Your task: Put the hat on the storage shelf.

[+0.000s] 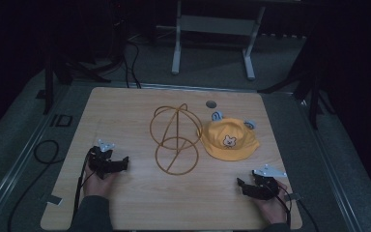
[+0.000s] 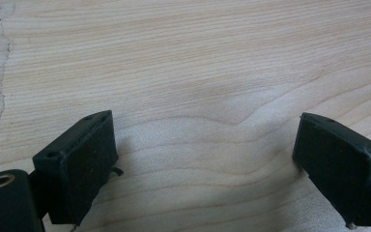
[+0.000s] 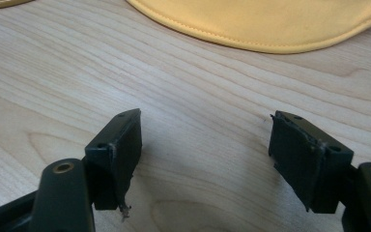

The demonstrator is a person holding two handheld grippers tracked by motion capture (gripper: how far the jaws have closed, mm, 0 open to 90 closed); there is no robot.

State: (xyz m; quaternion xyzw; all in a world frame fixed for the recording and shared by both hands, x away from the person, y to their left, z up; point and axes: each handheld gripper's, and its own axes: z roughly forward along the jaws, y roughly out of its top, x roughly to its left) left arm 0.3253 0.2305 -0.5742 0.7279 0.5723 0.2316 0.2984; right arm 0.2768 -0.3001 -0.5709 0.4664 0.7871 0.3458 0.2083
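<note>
Worktop [image 1: 125, 203]: light wood, dim room; wire stand [image 1: 175, 139], gold, at centre; yellow hat [image 1: 229, 140] with bear patch just right of it, brim flat on the wood, apparently ready to be hung on the stand; left hand-held gripper [image 1: 123, 163] near the front-left edge, jaws apart, empty; right hand-held gripper [image 1: 242, 185] front-right, jaws apart, empty, aimed at the brim.

I see a light wooden table [image 1: 125, 203] with a round grey hole [image 1: 211, 104] near its far edge. On it stands a gold wire frame [image 1: 175, 138] at the middle, and a yellow hat [image 1: 229, 139] with a bear patch lies flat just beside it, to the right.
</note>
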